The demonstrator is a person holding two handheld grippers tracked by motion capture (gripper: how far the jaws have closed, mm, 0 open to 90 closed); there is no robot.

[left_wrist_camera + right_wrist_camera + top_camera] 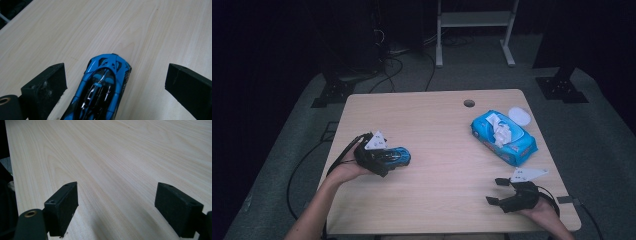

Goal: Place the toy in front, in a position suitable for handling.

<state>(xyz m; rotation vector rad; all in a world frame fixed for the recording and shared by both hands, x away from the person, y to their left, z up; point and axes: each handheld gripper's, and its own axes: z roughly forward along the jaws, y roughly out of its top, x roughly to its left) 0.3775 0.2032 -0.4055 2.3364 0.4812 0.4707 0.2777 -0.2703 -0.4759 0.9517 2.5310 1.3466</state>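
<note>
Blue toy car on table, left side, between spread jaws of left gripper, neither jaw touching it. Right gripper near front right edge, jaws wide, nothing held. Wipes pack far right

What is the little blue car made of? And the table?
The toy car looks like glossy painted plastic or metal; bright glints run along its blue and black body, so I can't tell which. The table looks like pale wood or wood-look laminate: matte, with long grain lines.
</note>
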